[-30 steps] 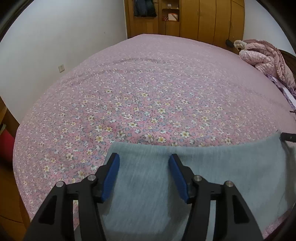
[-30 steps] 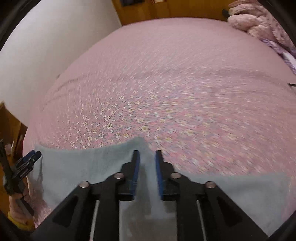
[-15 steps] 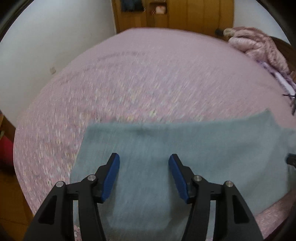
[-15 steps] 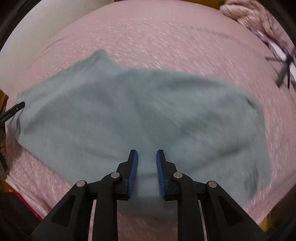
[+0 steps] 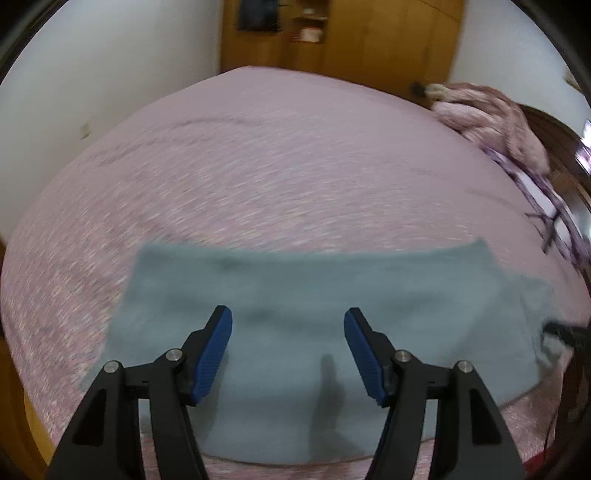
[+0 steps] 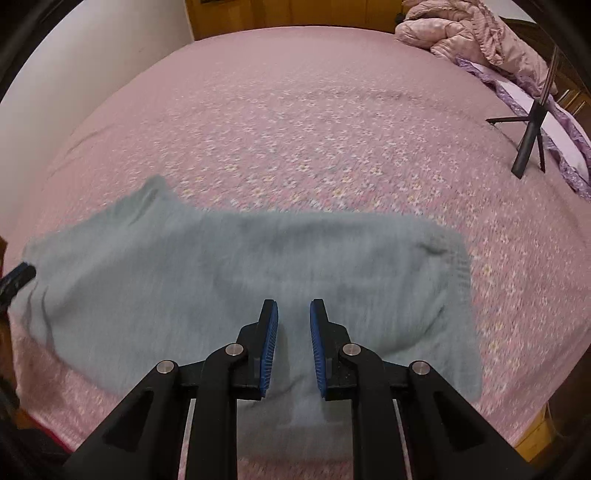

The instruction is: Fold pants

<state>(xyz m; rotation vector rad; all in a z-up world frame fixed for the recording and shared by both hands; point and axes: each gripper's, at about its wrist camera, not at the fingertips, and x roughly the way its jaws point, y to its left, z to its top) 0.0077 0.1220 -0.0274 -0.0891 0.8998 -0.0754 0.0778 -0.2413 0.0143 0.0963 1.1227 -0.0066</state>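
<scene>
Pink floral bedspread (image 5: pixel 295 177) fills the left wrist view; the grey-blue pants (image 5: pixel 314 295) lie flat near its front edge. The left gripper (image 5: pixel 288 350) hovers above them, fingers spread wide, holding nothing.

In the right wrist view, the pants (image 6: pixel 240 269) span the bed's near edge. The right gripper (image 6: pixel 293 345) hovers with a narrow gap, empty. The fabric appears soft, light and limp; pinch at a hem or corner.

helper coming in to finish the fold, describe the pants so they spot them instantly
Start at the big bed with the pink floral bedspread. At its near edge, below both grippers, lie the pants, spread flat. They are the only plain grey-blue fabric; the crumpled pink blanket sits at the far corner.
</scene>
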